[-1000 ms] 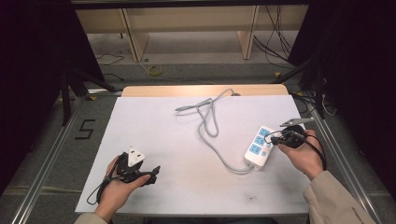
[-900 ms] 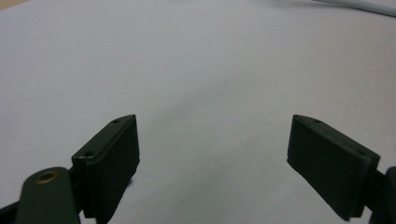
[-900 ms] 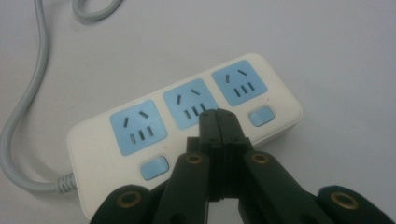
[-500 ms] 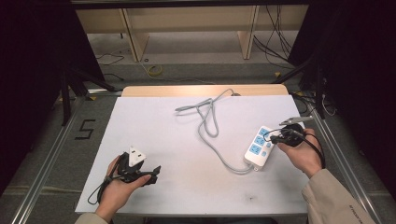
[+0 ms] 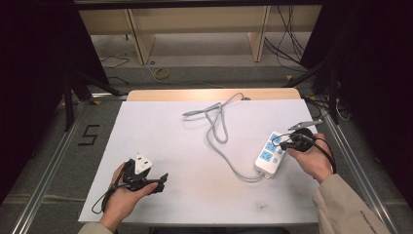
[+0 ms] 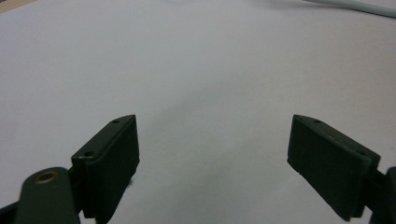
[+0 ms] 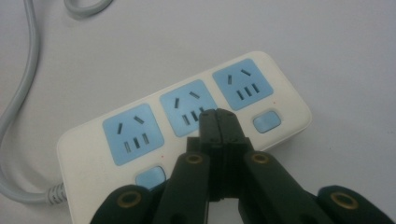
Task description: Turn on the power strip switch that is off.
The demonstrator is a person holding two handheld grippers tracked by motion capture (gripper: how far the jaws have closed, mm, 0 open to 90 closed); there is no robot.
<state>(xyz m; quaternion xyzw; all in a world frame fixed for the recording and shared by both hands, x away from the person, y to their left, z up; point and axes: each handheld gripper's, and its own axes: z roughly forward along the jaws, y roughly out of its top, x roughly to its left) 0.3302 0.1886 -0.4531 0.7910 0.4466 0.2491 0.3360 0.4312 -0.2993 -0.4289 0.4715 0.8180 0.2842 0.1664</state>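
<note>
Right tongs (image 7: 218,113) are seen clenched, jaws pressed flat together with nothing between them, tips poised over the middle socket (image 7: 190,108) of the white power strip (image 5: 271,152); whether the tips actually touch the socket face cannot be told. The strip lies flat on the white surface (image 5: 195,141) at its right side, toward the near edge, long axis running near-to-far with a slight tilt. Three blue sockets are counted on it, each with a small blue switch button (image 7: 266,121) beside it. In the high view the right tongs (image 5: 281,145) are held by the right hand (image 5: 311,158), coming in from the right edge, just over the strip. A grey cable (image 5: 219,129) is run from the strip's near end, curved left, then looped toward the far middle of the surface, where its end lies near the far edge. Left tongs (image 6: 212,154) are seen released, jaws standing wide apart with only bare surface between them, nothing gripped. In the high view the left tongs (image 5: 163,179) are held low at the near left of the surface by the left hand (image 5: 124,195), pointed right, well apart from the strip and the cable. A white tracker block is seen on top of the left tongs body.
</note>
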